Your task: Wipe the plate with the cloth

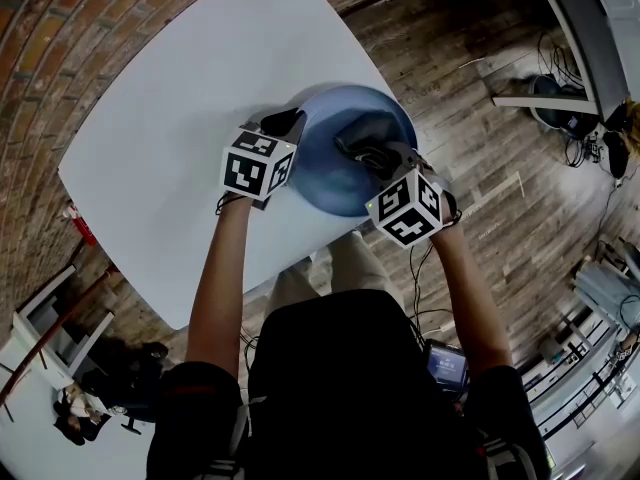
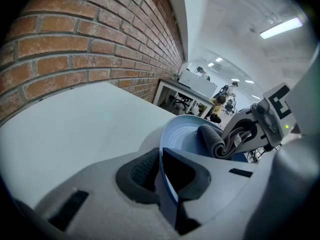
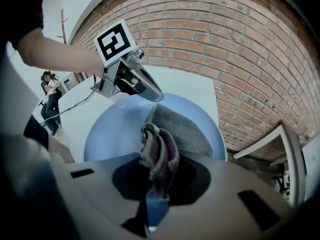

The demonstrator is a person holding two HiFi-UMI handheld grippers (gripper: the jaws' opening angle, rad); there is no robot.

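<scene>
Here, the blue plate (image 1: 325,178) sits near the centre of the frame, at the lower right edge of the white surface (image 1: 170,118). The left gripper (image 1: 288,124) has its fingers (image 2: 139,174) closed narrowly on the plate's left rim. The right gripper (image 1: 363,152) pinches the grey cloth (image 1: 360,130) between its fingers (image 3: 128,179), and the cloth rests on the inside of the plate, toward its upper right.

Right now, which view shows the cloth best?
The right gripper view: the cloth fills the centre, bunched between the jaws and spread on the plate. The head view shows only a dark lump; the left gripper view, a rolled edge.
</scene>
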